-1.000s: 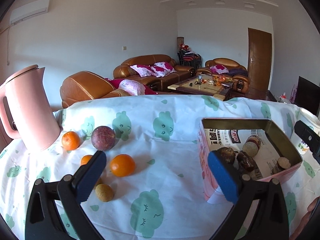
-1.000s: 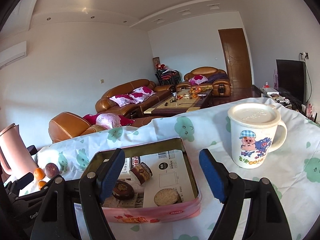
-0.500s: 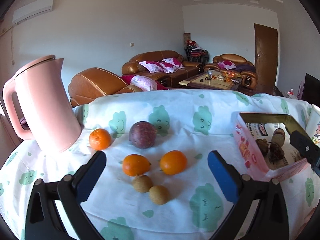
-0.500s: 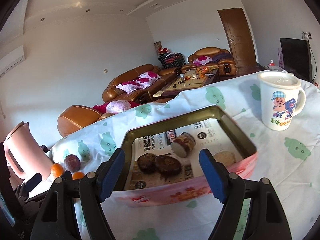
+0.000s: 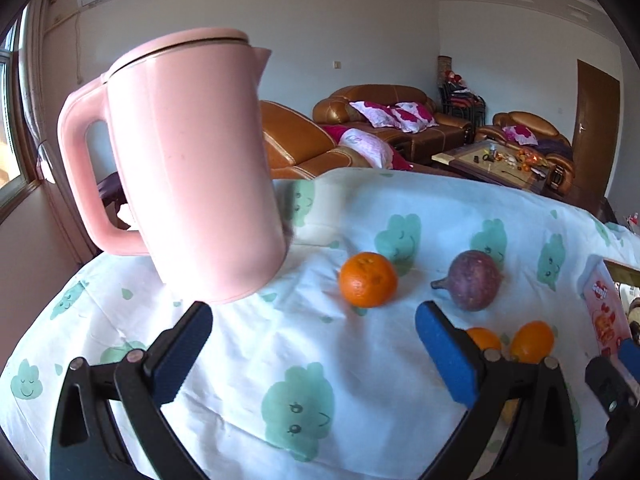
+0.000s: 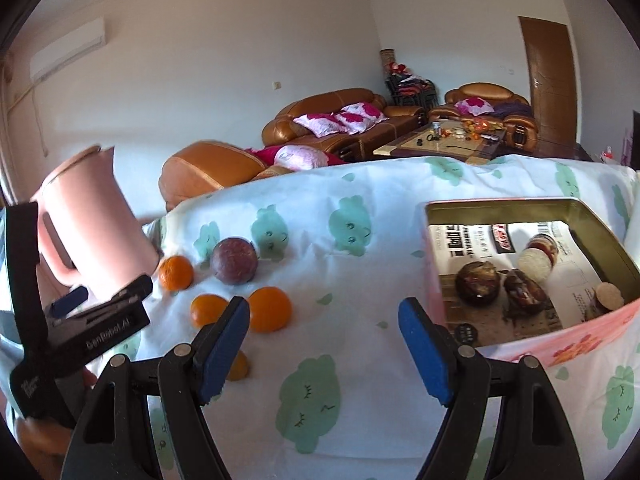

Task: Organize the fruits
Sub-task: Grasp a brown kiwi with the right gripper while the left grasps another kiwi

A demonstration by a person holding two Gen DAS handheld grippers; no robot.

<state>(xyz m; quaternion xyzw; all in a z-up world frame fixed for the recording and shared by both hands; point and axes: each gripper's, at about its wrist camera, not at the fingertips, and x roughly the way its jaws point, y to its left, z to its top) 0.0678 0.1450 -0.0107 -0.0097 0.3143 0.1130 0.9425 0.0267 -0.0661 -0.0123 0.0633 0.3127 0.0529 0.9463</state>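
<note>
Three oranges and a purple passion fruit [image 5: 474, 280] lie on the cloth-covered table. In the left wrist view one orange [image 5: 368, 284] sits ahead of my open, empty left gripper [image 5: 312, 356]; two more oranges [image 5: 532, 341] lie behind its right finger. In the right wrist view the passion fruit [image 6: 233, 261], oranges [image 6: 269, 309] and a small brown fruit [image 6: 237, 366] lie left of my open, empty right gripper [image 6: 323, 352]. A pink tin box [image 6: 560, 332] holding dark fruits and small jars stands at right.
A pink kettle [image 5: 188, 172] stands close at the left, just beyond the left finger. The left gripper body [image 6: 80, 332] shows at the left edge of the right wrist view. The table's far edge drops to sofas behind.
Both grippers swung left. The kettle and oranges moved toward the centre of the left view; the tin slid to the right edge. In the right view the mug left the frame and the fruits appeared.
</note>
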